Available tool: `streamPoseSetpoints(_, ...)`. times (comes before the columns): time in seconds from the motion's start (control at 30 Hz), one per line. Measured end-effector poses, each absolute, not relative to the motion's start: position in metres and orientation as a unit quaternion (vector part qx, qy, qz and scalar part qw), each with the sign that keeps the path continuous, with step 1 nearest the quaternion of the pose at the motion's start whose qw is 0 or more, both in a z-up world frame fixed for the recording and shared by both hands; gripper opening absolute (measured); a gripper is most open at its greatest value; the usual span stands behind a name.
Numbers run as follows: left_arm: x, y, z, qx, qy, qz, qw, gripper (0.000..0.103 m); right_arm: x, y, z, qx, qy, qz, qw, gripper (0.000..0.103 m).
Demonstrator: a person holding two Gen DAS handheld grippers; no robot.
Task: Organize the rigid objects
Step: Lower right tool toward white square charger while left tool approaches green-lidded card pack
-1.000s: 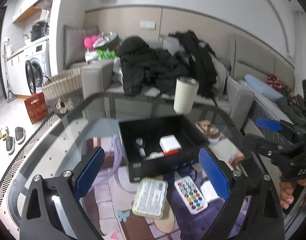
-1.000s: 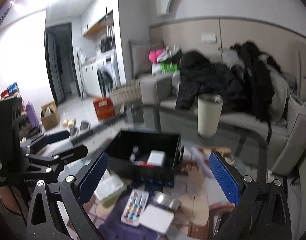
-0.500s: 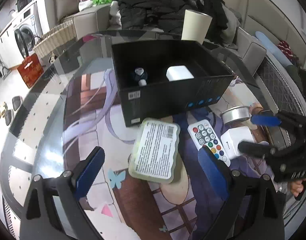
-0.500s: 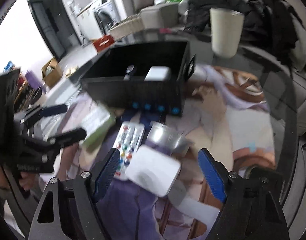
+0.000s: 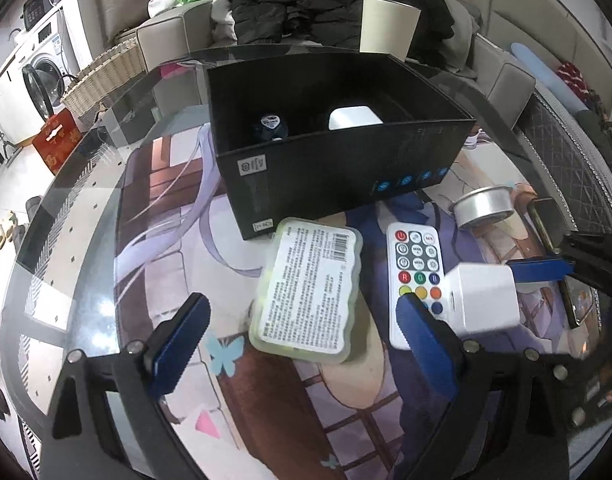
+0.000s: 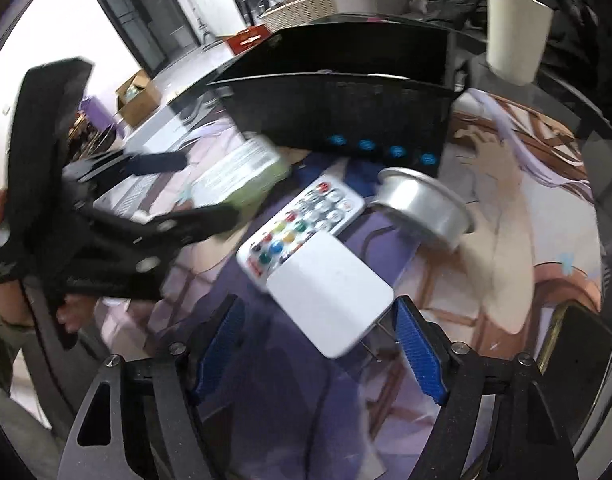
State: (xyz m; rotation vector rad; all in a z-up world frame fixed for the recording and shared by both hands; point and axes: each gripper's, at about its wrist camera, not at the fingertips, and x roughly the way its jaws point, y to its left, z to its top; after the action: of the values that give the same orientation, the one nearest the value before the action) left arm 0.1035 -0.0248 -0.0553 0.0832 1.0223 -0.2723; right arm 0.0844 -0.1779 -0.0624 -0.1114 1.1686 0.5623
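Both grippers look like the same build. The left gripper (image 5: 299, 330) is a chunky matte black frame with triangular cutouts in the arms and small silver screws dotted along the top. The fingers (image 5: 177, 338) carry blue pads with a fine ribbed grip texture. The right gripper (image 6: 318, 346) has the same black body, silver screw heads and brighter blue ribbed pads (image 6: 420, 354). From the right wrist view you can also see the left hand (image 6: 1, 280) wrapped round the black handle: bare skin, and a bit of olive-green sleeve at the wrist. There's faint grey lettering on the frame, too blurry to read.
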Motion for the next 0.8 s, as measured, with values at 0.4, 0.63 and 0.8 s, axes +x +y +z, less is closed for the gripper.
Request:
streamPoseSetpoints(0.4,0.107,-0.024,-0.067,0.059,0.514,-0.139,0.844,0.056,0.079,-0.151,-0.064,-0.128,0.508,0.28,0.804,0.055)
streamPoseSetpoints(0.63,0.081,-0.016,-0.066,0.041,0.527,-0.139,0.838,0.056,0.085,-0.175,-0.064,-0.037,0.54,0.199,0.817,0.048)
streamPoseSetpoints(0.8,0.07,-0.018,-0.065,0.039,0.53,-0.16,0.832,0.056,0.078,-0.168,-0.057,-0.034,0.544,0.209,0.812,0.049)
